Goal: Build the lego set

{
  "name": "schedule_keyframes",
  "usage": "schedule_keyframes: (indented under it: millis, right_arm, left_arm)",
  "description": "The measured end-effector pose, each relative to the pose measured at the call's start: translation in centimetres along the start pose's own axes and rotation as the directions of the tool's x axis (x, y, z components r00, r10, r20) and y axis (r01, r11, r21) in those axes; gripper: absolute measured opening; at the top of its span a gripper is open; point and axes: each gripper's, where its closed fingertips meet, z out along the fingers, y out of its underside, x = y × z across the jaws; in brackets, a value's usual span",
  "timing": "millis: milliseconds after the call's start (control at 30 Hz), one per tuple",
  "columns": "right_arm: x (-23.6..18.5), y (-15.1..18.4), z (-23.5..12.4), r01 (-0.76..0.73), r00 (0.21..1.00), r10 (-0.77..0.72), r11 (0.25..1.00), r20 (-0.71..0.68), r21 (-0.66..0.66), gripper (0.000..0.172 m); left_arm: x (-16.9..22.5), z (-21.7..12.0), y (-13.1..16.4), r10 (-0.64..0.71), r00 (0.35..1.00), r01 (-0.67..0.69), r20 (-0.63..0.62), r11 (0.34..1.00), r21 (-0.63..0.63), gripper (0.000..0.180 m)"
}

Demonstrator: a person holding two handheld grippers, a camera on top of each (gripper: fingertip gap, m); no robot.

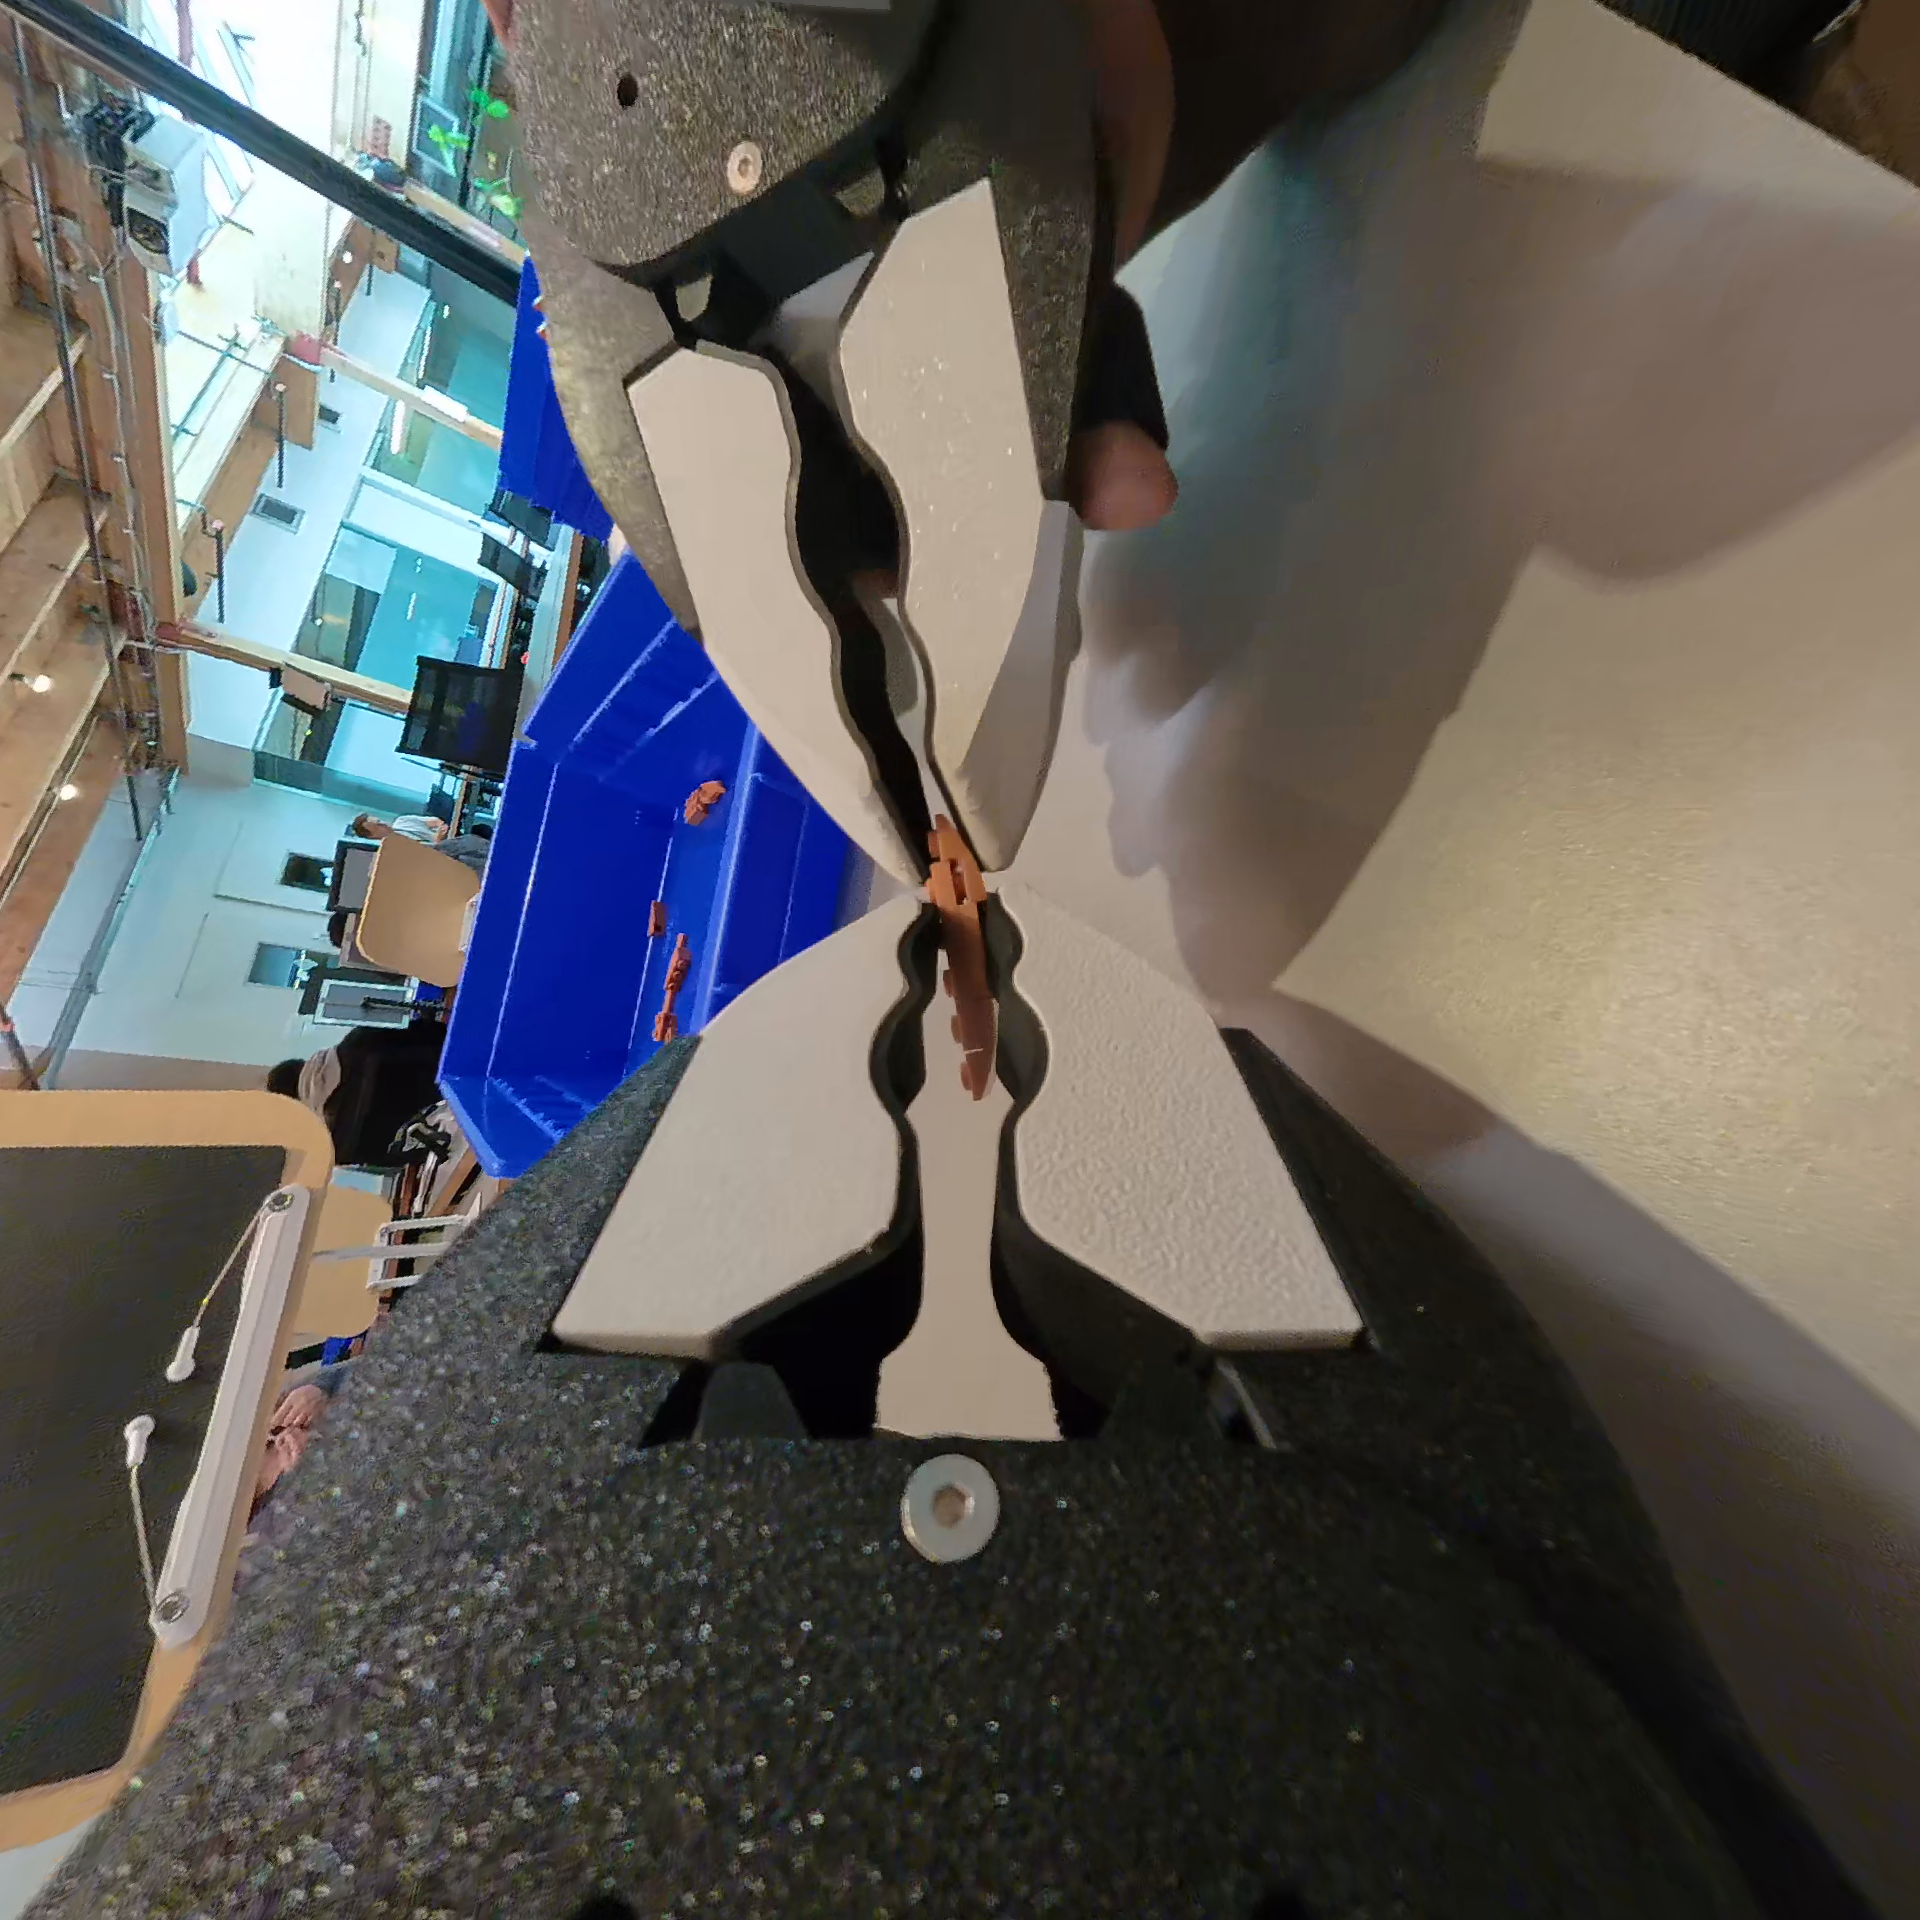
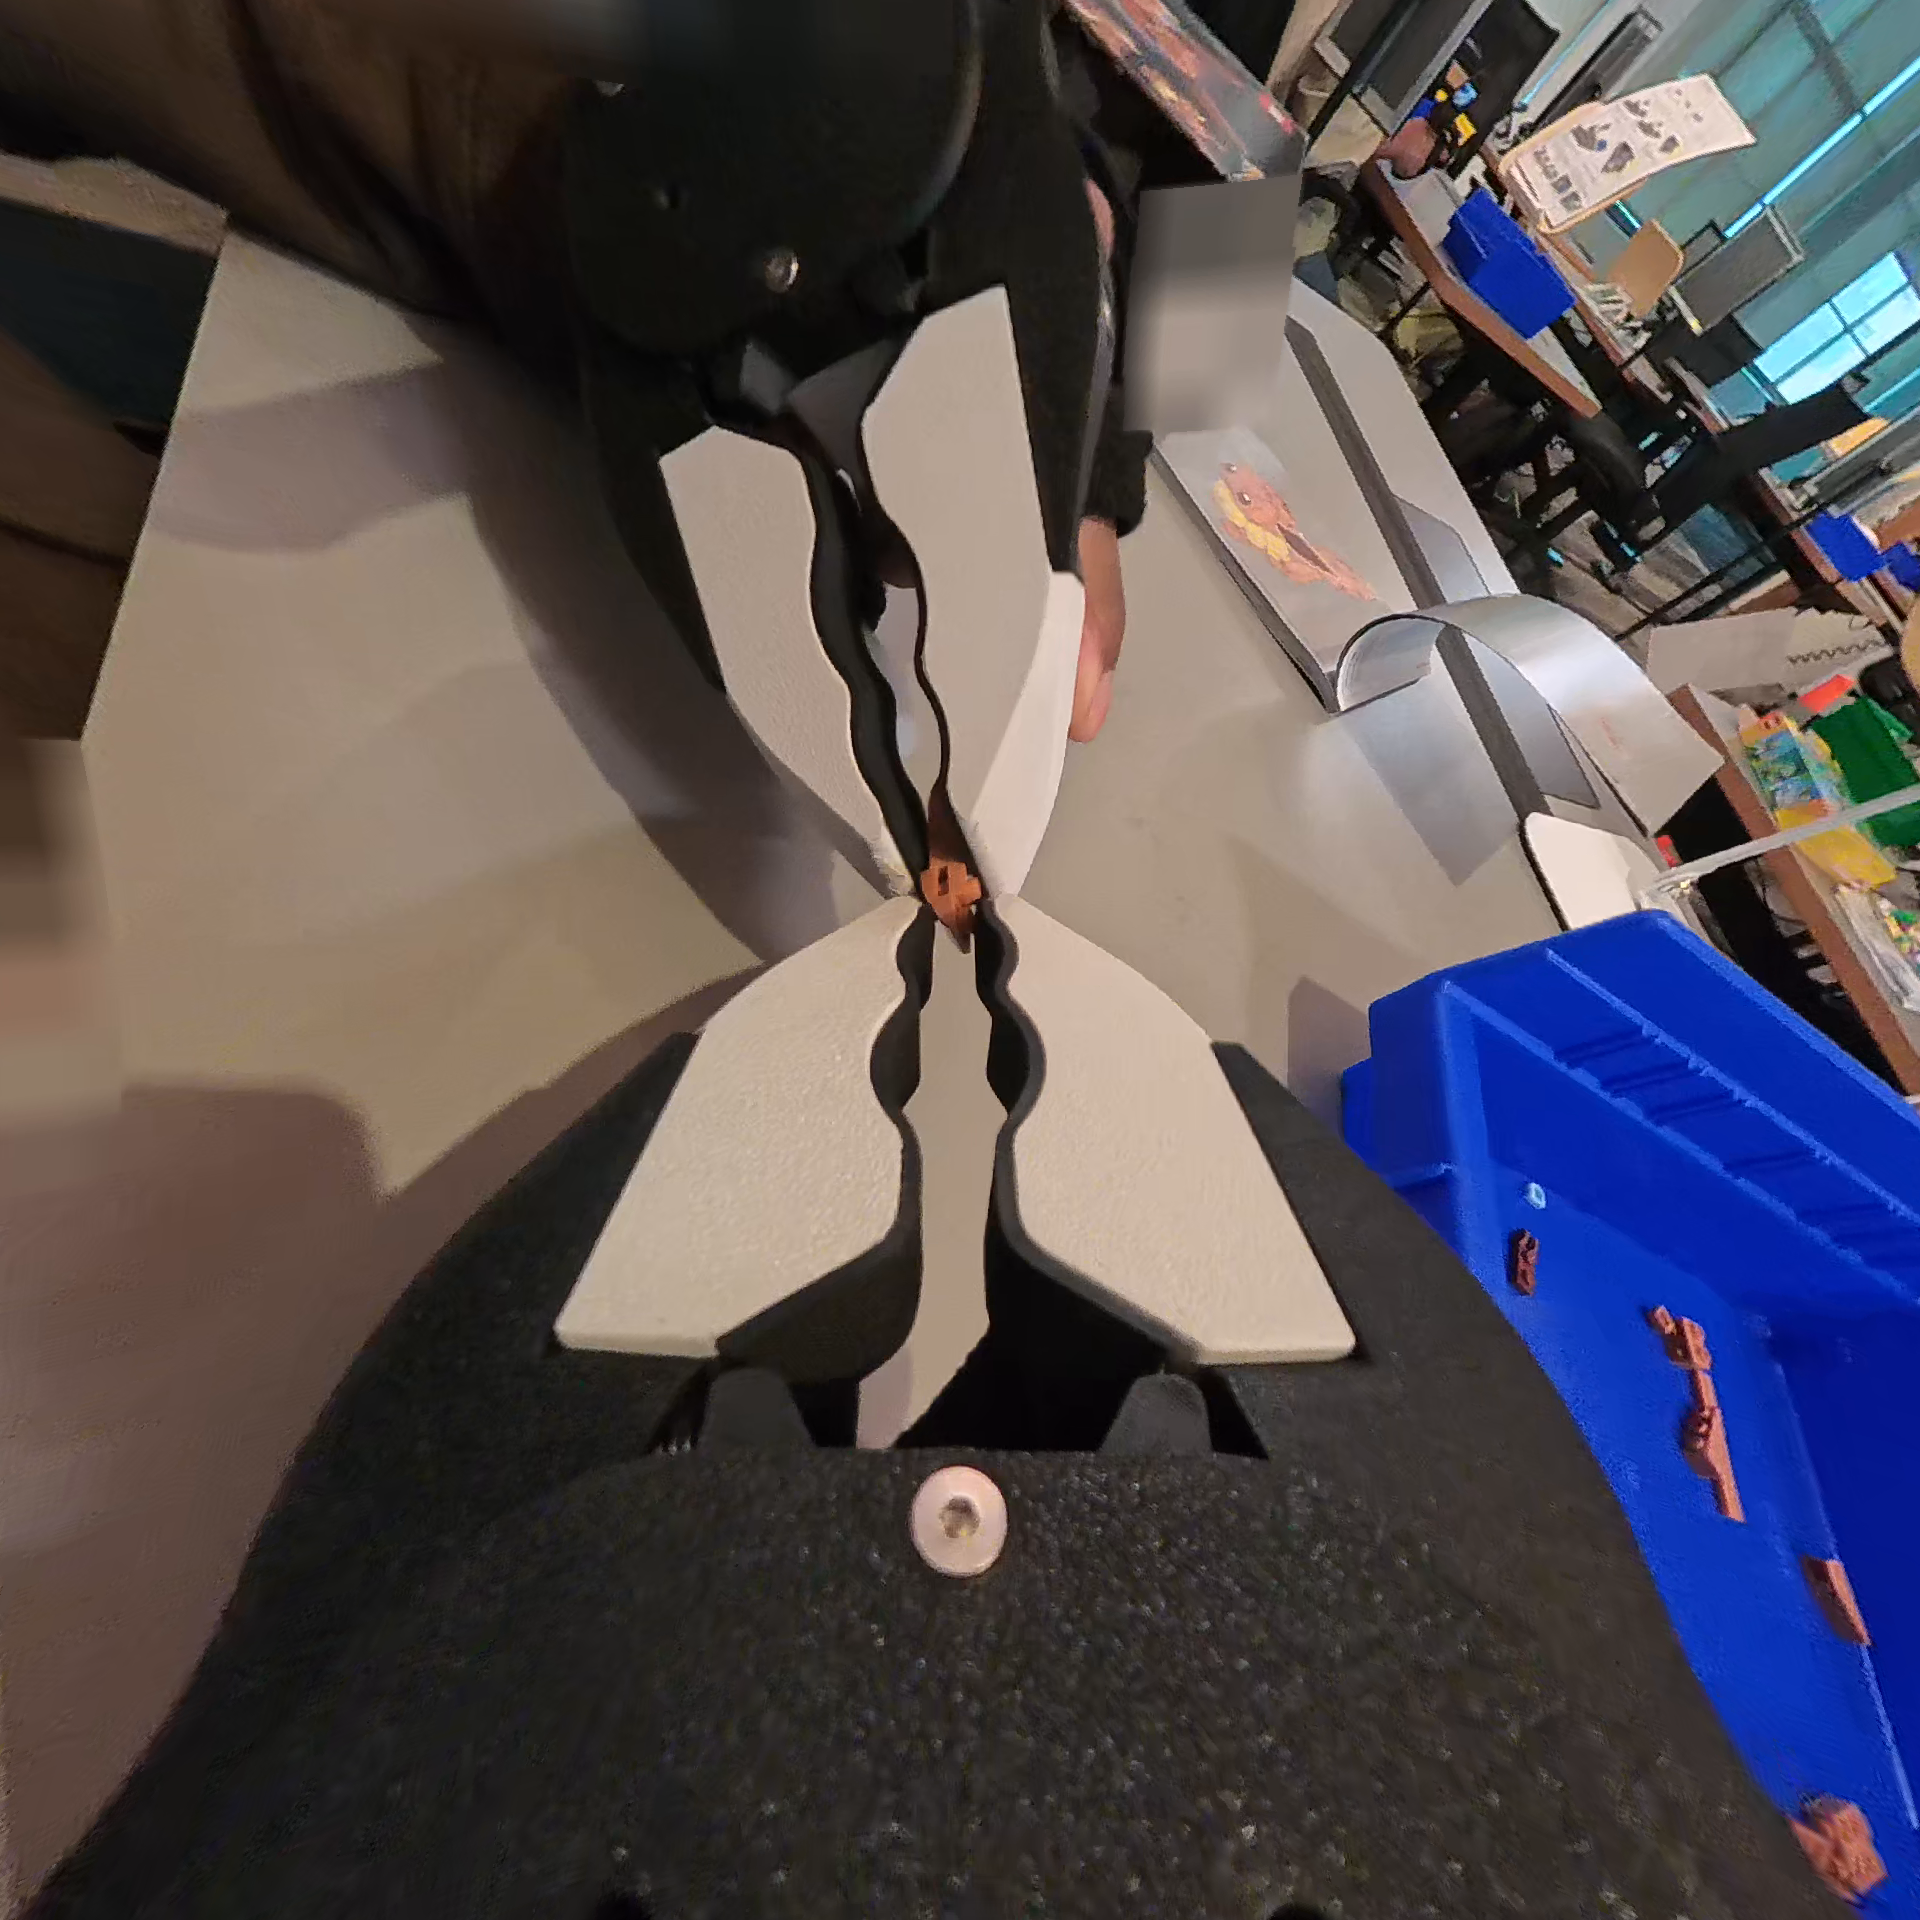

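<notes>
My two grippers meet tip to tip above a pale table [image 1: 1558, 935]. My left gripper [image 1: 958, 920] is shut on a long brown studded plate [image 1: 968, 1018] that lies lengthwise between its pads. In the right wrist view that plate [image 2: 940, 821] shows as a dark strip between the left gripper's pads. My right gripper [image 2: 951, 920] is shut on a small brown brick piece [image 2: 951, 896] that sits at the plate's end. In the left wrist view the right gripper [image 1: 951, 857] comes in from the top and the small piece [image 1: 951, 881] sits where the tips meet.
A blue bin [image 1: 582, 935] with several loose brown pieces stands just to the left; it is at the lower right in the right wrist view [image 2: 1662, 1195]. An open booklet [image 2: 1288, 540] lies beyond the grippers. A hand [image 1: 1122, 478] holds the right gripper. My left and right fingertips are right by each other.
</notes>
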Motion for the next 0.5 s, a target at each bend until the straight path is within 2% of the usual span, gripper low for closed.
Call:
schedule_keyframes:
  millis: [267, 400, 500]
  right_arm:
    - [0.91, 0.30, 0.38, -0.108, 0.992, 0.108, 0.994, -0.058, -0.007, 0.007]
    - [0.93, 0.58, 0.47, -0.181, 0.983, 0.181, 0.983, -0.031, -0.009, 0.007]
    - [0.90, 0.58, 0.50, -0.175, 0.984, 0.175, 0.984, -0.029, -0.010, 0.007]
  left_arm:
    - [-0.75, 0.26, 0.77, 0.019, 0.998, -0.015, 0.057, 0.998, -0.068, 0.008]
    - [-0.77, 0.46, 0.97, 0.078, 0.994, -0.070, 0.074, 0.992, -0.107, 0.009]
    - [-0.71, 0.47, 0.95, 0.076, 0.995, -0.068, 0.067, 0.991, -0.112, 0.008]
